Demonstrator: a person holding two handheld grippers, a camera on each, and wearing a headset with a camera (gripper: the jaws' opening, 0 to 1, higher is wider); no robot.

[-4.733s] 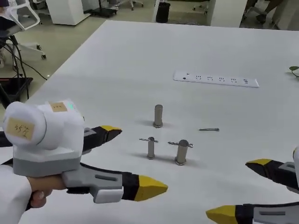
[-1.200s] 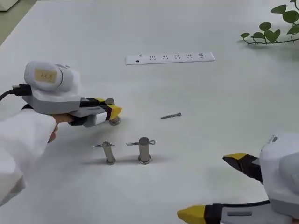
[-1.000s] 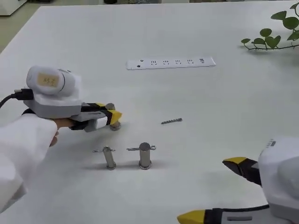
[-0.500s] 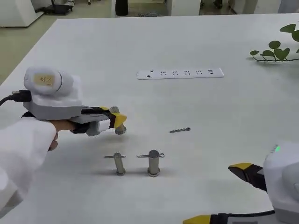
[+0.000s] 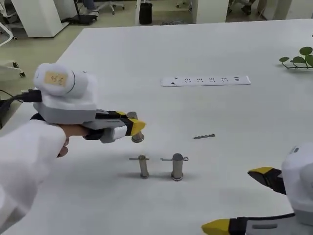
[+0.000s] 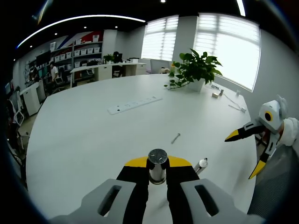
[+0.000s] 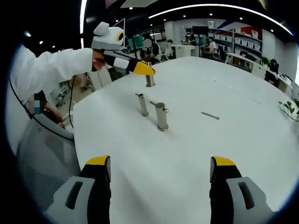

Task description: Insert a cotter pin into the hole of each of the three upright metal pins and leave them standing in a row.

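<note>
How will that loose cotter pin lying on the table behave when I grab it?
The cotter pin lies flat on the smooth white table, so it will probably skid when nudged. It looks thin, so it is likely very light and hard to pinch. It may swivel once pinched.

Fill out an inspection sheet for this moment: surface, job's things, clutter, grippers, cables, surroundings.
Surface: white table, looks clean.
Job's things: thinner metal pin and thicker metal pin stand side by side, each with a cotter pin through it; third metal pin has none seen in it; loose cotter pin lies flat.
Clutter: power strip; potted plant on the table.
Grippers: left gripper shut on the third metal pin; right gripper open, holding nothing.
Cables: black cable at the left gripper's rear.
Surroundings: white cabinet, dark bin, windows.
</note>
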